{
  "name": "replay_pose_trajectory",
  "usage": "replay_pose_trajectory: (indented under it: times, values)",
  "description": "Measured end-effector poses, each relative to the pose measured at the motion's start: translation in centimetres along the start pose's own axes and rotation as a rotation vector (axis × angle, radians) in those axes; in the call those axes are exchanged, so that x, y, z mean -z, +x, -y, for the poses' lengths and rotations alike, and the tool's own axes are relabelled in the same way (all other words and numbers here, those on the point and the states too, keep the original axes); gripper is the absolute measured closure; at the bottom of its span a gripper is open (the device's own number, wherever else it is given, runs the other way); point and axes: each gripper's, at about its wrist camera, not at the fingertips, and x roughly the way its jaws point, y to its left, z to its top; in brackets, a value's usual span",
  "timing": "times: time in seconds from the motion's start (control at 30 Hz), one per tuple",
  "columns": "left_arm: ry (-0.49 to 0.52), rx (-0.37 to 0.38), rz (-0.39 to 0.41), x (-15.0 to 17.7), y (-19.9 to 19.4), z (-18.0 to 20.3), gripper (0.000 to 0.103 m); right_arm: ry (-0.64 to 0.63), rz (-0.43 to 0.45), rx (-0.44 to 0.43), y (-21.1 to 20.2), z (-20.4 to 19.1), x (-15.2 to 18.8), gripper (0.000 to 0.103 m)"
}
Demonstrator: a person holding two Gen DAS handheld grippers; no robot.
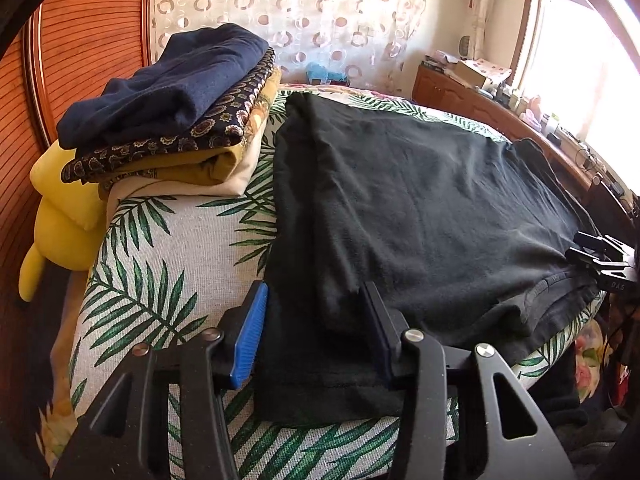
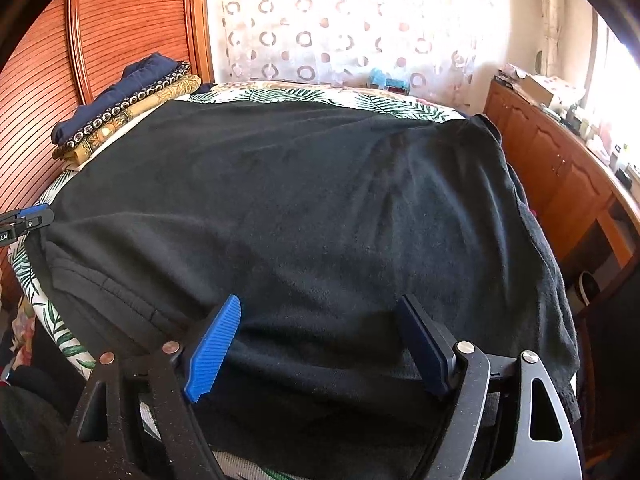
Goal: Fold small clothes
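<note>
A black garment [image 1: 420, 200] is spread flat over the leaf-print cover [image 1: 160, 280] of the bed, taking up most of it. At the garment's near edge the left gripper [image 1: 316, 332] is set with its jaws apart, cloth lying between them but not seen pinched. Further along that edge the right gripper [image 2: 320, 344] is spread wide over the fabric. A stack of folded clothes [image 1: 172, 108] is seen beside the garment's far left corner.
</note>
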Motion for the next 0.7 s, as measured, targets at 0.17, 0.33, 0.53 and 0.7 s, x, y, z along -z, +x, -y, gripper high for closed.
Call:
replay_pose_trajectory:
  times: [0.17, 0.33, 0.53, 0.7]
  values:
    - [0.023, 0.034, -0.008, -0.1, 0.2, 0.7, 0.09, -0.004, 0.039, 0.0, -0.1, 0.3, 0.6, 0.018]
    - [0.057, 0.053, 0.036, -0.8, -0.7, 2.1, 0.093, -0.005, 0.034, -0.008, 0.0, 0.8, 0.9, 0.017]
    - [0.093, 0.131, 0.132, -4.0, -3.6, 5.0, 0.093, 0.016, 0.045, -0.017, -1.4, 1.8, 0.9, 0.017]
    - [0.138, 0.232, 0.179, -7.2, -4.3, 8.9, 0.093, 0.067, 0.107, -0.014, -4.3, 4.2, 1.4, 0.017]
